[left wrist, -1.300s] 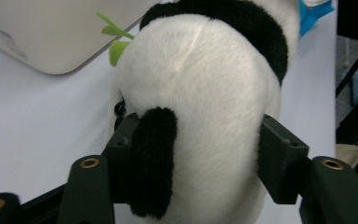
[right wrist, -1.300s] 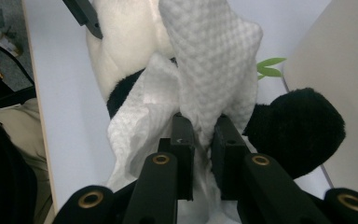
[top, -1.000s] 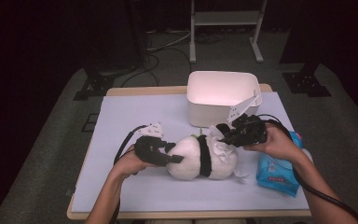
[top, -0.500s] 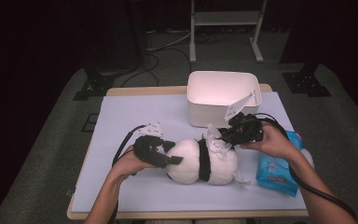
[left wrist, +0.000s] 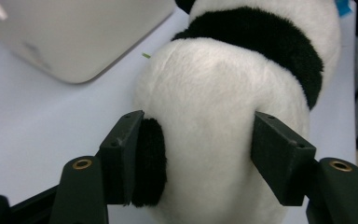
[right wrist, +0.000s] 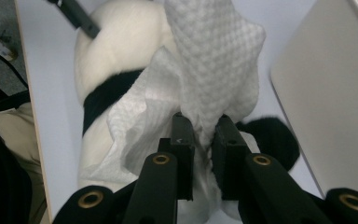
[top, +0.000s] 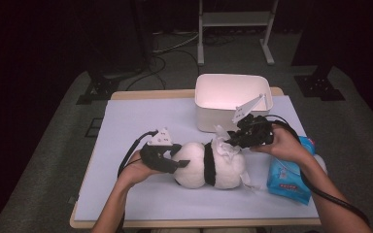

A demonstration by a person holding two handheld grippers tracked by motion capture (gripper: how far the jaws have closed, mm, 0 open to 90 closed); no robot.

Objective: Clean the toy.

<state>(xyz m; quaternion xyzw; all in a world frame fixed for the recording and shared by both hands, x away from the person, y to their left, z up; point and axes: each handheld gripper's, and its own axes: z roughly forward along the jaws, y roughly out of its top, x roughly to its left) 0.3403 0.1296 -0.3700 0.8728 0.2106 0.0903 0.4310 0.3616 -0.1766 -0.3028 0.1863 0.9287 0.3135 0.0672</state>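
A: What does the high view show?

B: A soft black-and-white plush panda lies on its side on the pale blue desk, in front of a white plastic tub. The left gripper meets the panda's head. The right gripper holds a white paper wipe at its body. A blue wipes packet lies just beside.

A: And the left gripper view?

B: The fingers straddle the plush head; they have just been closing, and the fur looks lightly pressed. The toy seems light and squashy, so a grasp across the head should steady it.

A: The right gripper view?

B: The fingers are clenched on the thin, embossed wipe, draped against the panda. It looks tearable; hold a bunched fold.
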